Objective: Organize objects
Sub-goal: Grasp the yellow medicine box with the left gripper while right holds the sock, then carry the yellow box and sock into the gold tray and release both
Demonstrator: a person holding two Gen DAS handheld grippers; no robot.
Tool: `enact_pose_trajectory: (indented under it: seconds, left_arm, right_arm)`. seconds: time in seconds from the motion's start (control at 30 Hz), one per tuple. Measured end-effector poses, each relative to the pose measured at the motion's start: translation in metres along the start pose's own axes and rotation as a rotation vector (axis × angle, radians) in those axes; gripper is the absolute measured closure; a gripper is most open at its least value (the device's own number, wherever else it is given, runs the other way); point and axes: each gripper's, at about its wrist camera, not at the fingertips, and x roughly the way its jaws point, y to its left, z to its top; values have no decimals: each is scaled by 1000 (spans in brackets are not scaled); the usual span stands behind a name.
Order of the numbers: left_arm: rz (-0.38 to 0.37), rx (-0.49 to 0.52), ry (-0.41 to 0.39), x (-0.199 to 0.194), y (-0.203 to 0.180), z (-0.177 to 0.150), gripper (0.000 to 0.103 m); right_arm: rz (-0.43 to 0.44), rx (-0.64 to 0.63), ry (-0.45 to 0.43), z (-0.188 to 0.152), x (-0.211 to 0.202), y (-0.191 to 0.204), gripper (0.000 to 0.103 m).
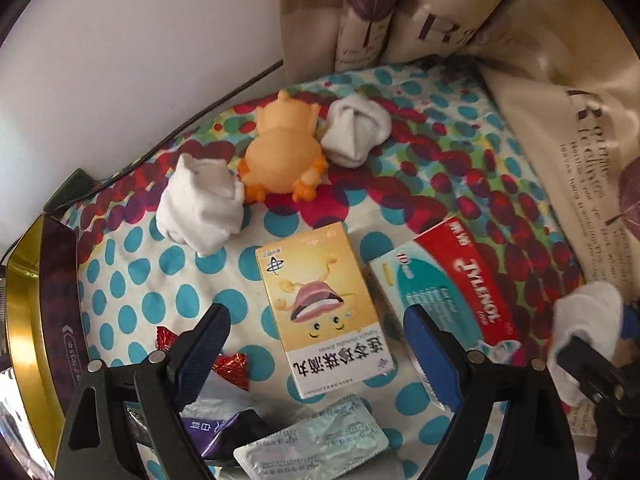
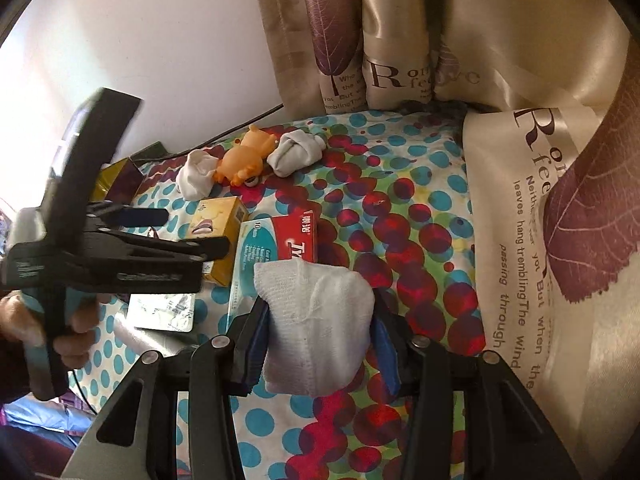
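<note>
my right gripper (image 2: pixel 316 344) clamped the white sock roll (image 2: pixel 316 320); my left gripper (image 1: pixel 316 344) hung spread, empty, over the yellow medicine box (image 1: pixel 316 312); i judged setting the roll beside the far sock rolls (image 2: pixel 296 152) best.

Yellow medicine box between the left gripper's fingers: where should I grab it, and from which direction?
Grip the yellow medicine box across its two long side edges, coming straight down from above. It lies flat, lengthwise between the open left gripper fingers, and the Tylenol box crowds its right side.
</note>
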Motion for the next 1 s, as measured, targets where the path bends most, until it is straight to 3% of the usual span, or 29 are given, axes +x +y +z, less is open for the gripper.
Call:
enact_pose_trajectory:
  seconds: [0.07, 0.13, 0.43, 0.7, 0.83, 1.0]
  left_arm:
    - [-14, -8, 17, 5, 0, 2, 21]
    - [-66, -21, 11, 5, 1, 3, 45]
    - [-88, -46, 14, 8, 12, -1, 48]
    - [-70, -68, -69, -41, 25, -8, 48]
    - [-38, -146, -111, -74, 51, -26, 48]
    - [47, -310, -122, -108, 114, -80, 48]
  right_arm:
    - [-3, -6, -5, 1, 0, 1, 59]
    - [1, -13, -11, 2, -1, 2, 59]
    - [4, 1, -25, 2, -3, 3, 58]
    - [2, -6, -41, 3, -7, 10, 58]
    - [26, -47, -52, 10, -9, 28, 58]
    - [105, -147, -63, 23, -7, 79, 58]
